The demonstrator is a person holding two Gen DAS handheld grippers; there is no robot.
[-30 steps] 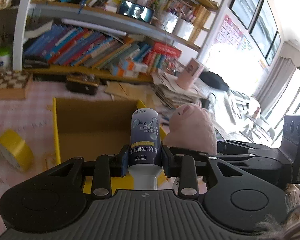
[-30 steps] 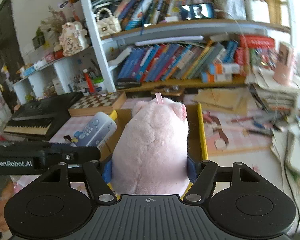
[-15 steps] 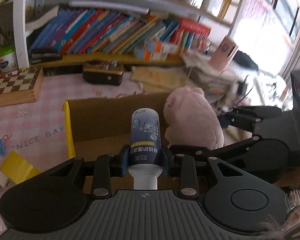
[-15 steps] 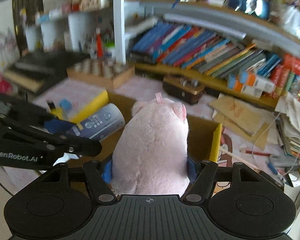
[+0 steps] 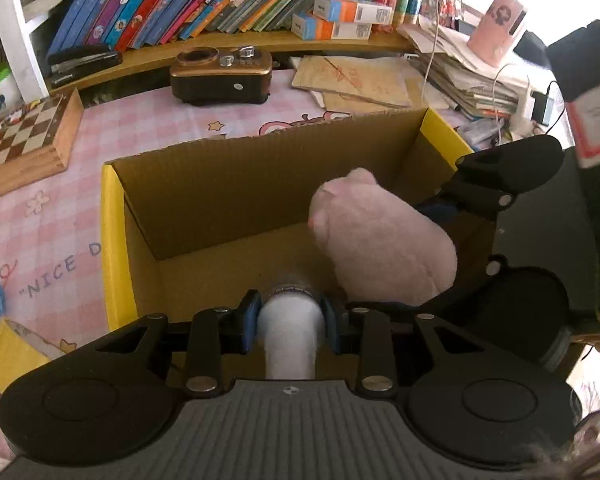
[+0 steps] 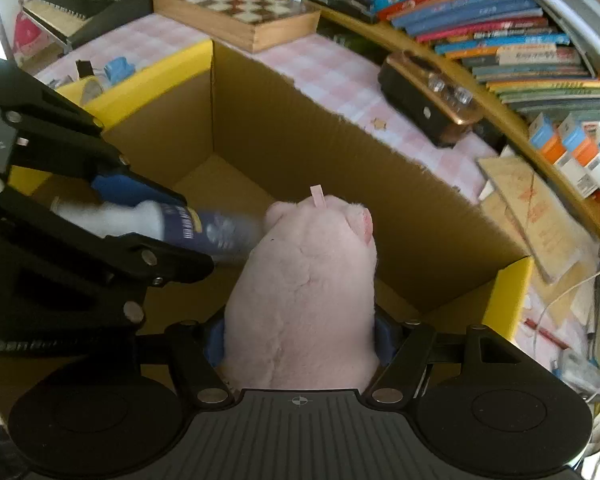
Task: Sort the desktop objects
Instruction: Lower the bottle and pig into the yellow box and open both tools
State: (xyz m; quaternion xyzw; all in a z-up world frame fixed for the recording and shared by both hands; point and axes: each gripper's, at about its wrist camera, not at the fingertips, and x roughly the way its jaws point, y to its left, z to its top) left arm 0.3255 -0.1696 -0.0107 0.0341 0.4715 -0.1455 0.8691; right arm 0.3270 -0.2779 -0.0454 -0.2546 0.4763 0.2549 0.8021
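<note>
Clamping a bottle (image 5: 290, 322) and a pink plush (image 6: 304, 292), both hand-held grippers angle into the cardboard box (image 5: 228, 184), probably for release.

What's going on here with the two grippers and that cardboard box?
A person is sorting desk clutter into an open brown cardboard box with yellow flaps. The left gripper is clamped on a white-capped dark blue bottle, and the right gripper is clamped on a pink plush pig. Both are tilted down over the box opening with the items not yet released. The box floor that shows looks bare.
</note>
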